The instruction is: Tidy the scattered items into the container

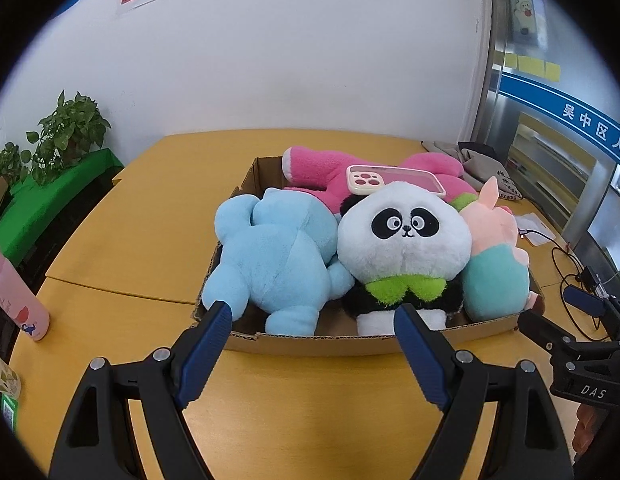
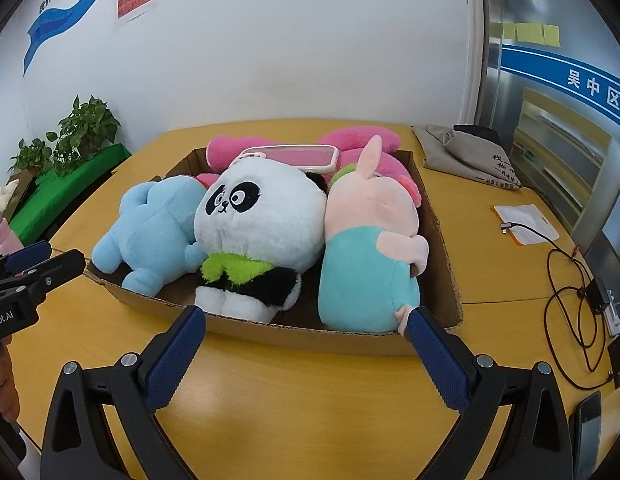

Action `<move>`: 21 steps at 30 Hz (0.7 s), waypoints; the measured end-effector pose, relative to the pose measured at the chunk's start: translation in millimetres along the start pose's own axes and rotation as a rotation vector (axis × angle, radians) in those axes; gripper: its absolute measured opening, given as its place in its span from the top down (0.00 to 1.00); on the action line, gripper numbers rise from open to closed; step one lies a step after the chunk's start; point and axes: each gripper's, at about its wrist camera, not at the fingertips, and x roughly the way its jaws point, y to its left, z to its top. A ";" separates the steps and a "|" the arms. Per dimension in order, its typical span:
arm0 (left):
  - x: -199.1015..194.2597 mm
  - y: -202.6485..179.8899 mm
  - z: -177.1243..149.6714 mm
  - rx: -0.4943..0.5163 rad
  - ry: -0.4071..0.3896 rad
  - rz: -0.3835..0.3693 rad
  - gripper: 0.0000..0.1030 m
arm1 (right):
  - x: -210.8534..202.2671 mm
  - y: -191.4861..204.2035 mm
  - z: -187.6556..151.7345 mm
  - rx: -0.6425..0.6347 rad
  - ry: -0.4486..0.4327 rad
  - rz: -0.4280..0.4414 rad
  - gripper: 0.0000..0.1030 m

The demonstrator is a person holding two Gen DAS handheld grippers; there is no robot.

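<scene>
A shallow cardboard box [image 1: 318, 342] [image 2: 342, 336] on the yellow table holds a light blue plush [image 1: 269, 256] [image 2: 149, 232], a panda plush [image 1: 406, 248] [image 2: 253, 232], a pink pig plush in a teal outfit [image 1: 494, 280] [image 2: 370, 248] and a pink plush [image 1: 318, 172] [image 2: 350, 140] at the back. A phone in a pink case [image 1: 394, 180] [image 2: 293, 156] lies on top. My left gripper [image 1: 314, 312] is open and empty in front of the box. My right gripper [image 2: 305, 320] is open and empty at the box's near edge.
A pink bottle [image 1: 13, 296] stands at the table's left edge. A grey cloth bag [image 2: 470, 156], a white pad with a cable [image 2: 526, 224], black cables [image 2: 570, 292] and a dark phone [image 2: 588, 420] lie on the right. Potted plants [image 1: 65, 132] stand at the far left.
</scene>
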 end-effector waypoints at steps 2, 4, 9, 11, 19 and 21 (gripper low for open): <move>3.2 -1.8 -1.7 0.005 0.003 -0.001 0.18 | -0.4 -1.6 -2.3 0.009 -0.001 0.000 0.00; 6.5 -4.8 -2.5 0.016 0.008 0.003 0.18 | 1.1 -2.4 -4.9 0.019 0.003 -0.004 0.00; 8.2 -11.0 -2.5 0.023 -0.005 0.023 0.18 | 4.8 -7.7 -7.4 0.032 0.013 -0.010 0.01; 6.6 -12.2 -3.5 0.018 -0.010 0.019 0.18 | 4.9 -9.5 -6.7 0.035 0.011 -0.010 0.01; -2.6 -13.8 -3.3 0.020 -0.044 -0.026 0.18 | 5.3 -12.3 -6.2 0.036 0.010 -0.021 0.00; -2.6 -13.7 -3.2 0.019 -0.043 -0.030 0.18 | 5.6 -11.4 -6.2 0.032 0.010 -0.019 0.01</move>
